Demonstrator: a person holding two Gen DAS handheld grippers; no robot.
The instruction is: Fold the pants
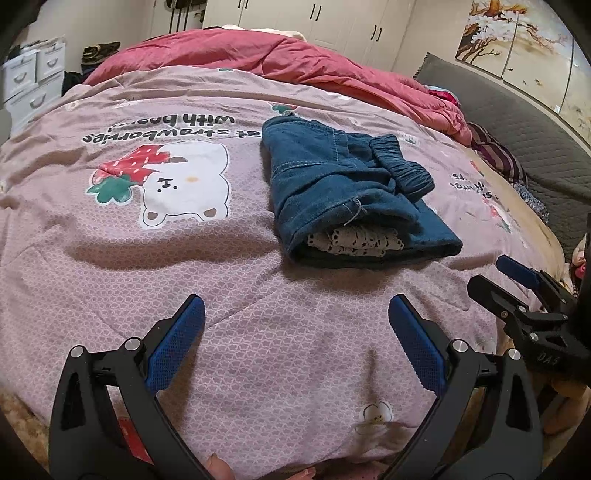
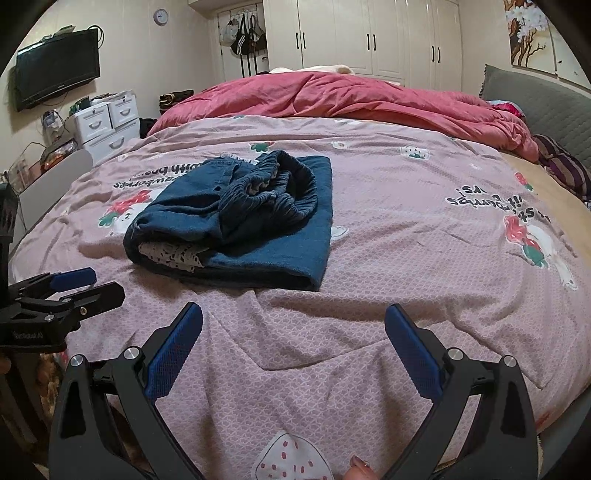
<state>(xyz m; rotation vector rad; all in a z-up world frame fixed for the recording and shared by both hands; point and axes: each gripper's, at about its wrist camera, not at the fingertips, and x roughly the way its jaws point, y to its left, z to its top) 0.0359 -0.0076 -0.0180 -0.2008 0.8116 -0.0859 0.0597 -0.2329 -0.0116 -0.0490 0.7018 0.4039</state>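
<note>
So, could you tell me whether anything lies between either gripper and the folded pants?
Nothing visible does. Only bare pink bedspread lies between the open left gripper and the folded pants, and likewise ahead of the open right gripper.

A big bed (image 2: 369,258) fills the room. It has a pink cover (image 1: 258,332) with a white bear (image 1: 184,184), strawberries and words on it. A red blanket (image 2: 351,99) lies bunched up at the far side. On the right is a gray padded headboard (image 1: 517,122), with a tree picture (image 1: 517,40) on the wall above it. White closets (image 2: 369,37) with black handles stand along the far wall. Bags (image 2: 247,37) hang beside them. On the left a black TV (image 2: 55,70) hangs on the wall, a round clock (image 2: 160,16) is higher up, and white drawers (image 2: 107,122) sit below.
</note>
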